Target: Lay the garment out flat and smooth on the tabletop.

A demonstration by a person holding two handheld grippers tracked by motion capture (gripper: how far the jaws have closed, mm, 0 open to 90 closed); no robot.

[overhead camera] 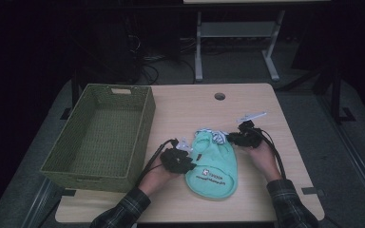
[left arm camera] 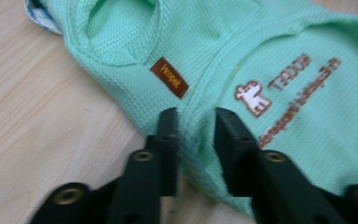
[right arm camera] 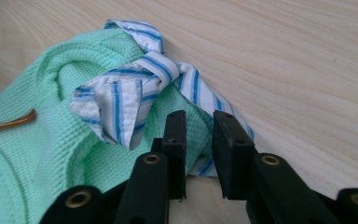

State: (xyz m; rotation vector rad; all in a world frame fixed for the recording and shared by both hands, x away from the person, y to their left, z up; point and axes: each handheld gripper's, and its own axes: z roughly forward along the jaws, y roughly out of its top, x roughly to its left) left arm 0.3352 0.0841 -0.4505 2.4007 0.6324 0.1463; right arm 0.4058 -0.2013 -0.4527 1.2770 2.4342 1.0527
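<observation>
With our left tool (left arm camera: 193,122) and right tool (right arm camera: 198,126) each pinching an edge of the small mint-green waffle-knit garment (overhead camera: 212,164) lying right of the green woven basket (overhead camera: 100,135), thin holds could let it slip when lifted.

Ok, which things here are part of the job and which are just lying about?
In the job:
mint green garment
left hand-held gripper
right hand-held gripper
green woven basket, probably

Lying about:
small white item on the table
</observation>
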